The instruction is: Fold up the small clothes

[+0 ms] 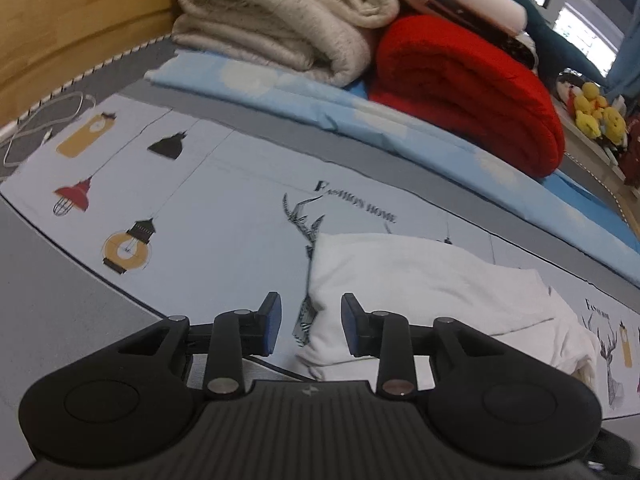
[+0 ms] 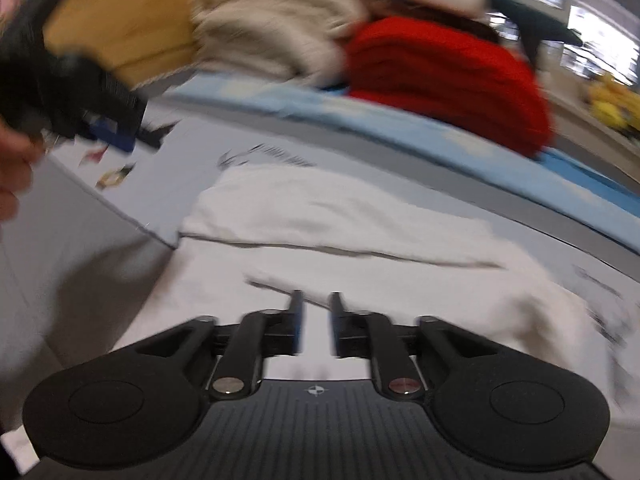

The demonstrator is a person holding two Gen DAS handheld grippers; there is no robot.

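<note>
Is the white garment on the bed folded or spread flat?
Folded: the white garment shows one layer lying over another, with a fold edge across it.

— Where does the garment lie?

— On the printed sheet spread over the bed, near side, right of the middle. The left gripper hangs just before its left edge, fingers apart with nothing between them.

— And behind?

— A folded sheet runs along the far side. On it, a stack of blankets on the left, a thick folded blanket just right of it.

— The right gripper?

— Over the garment's near part. A cable lies far left; plush toys sit far right.
</note>
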